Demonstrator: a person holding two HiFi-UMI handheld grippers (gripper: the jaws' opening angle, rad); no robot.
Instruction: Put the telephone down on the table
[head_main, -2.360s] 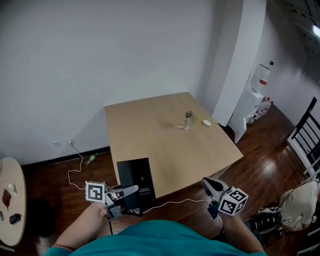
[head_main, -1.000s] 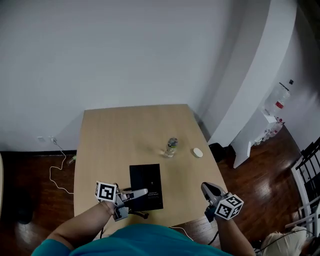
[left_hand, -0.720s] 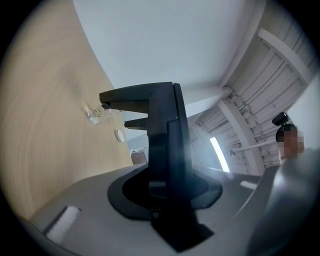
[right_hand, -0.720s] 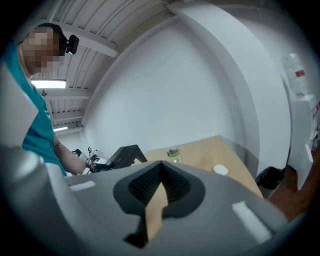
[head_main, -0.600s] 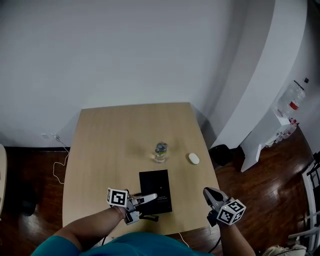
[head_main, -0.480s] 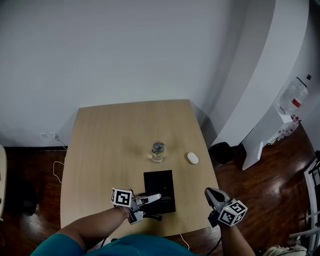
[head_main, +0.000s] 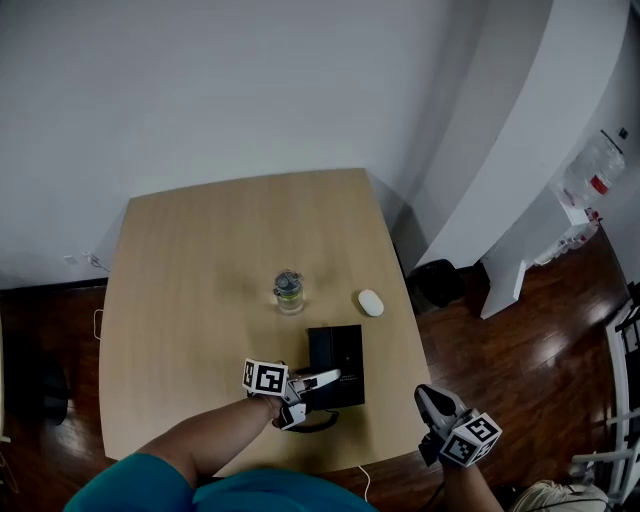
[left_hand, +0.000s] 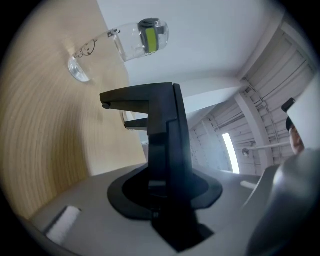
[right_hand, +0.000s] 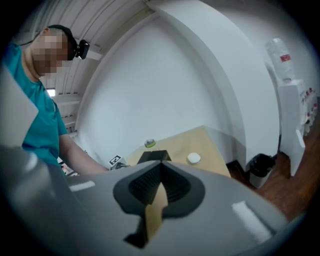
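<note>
Since a moment ago the left tongs (head_main: 322, 381) and the flat black rectangular telephone (head_main: 337, 360) have shifted rightward over the pale wooden desk (head_main: 190, 250), away from the small clear plastic bottle (head_main: 289, 291). These tongs are clamped tight on the telephone's near edge, holding it level over the desk's near right part; contact with the wood cannot be told. Just beyond lies a white oval object (head_main: 371, 303). The right tongs (head_main: 430, 398), off the desk's corner, are pressed together, empty.

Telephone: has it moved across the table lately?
Yes. The telephone, held by the left gripper, went from the table's near edge inward toward the bottle.
</note>
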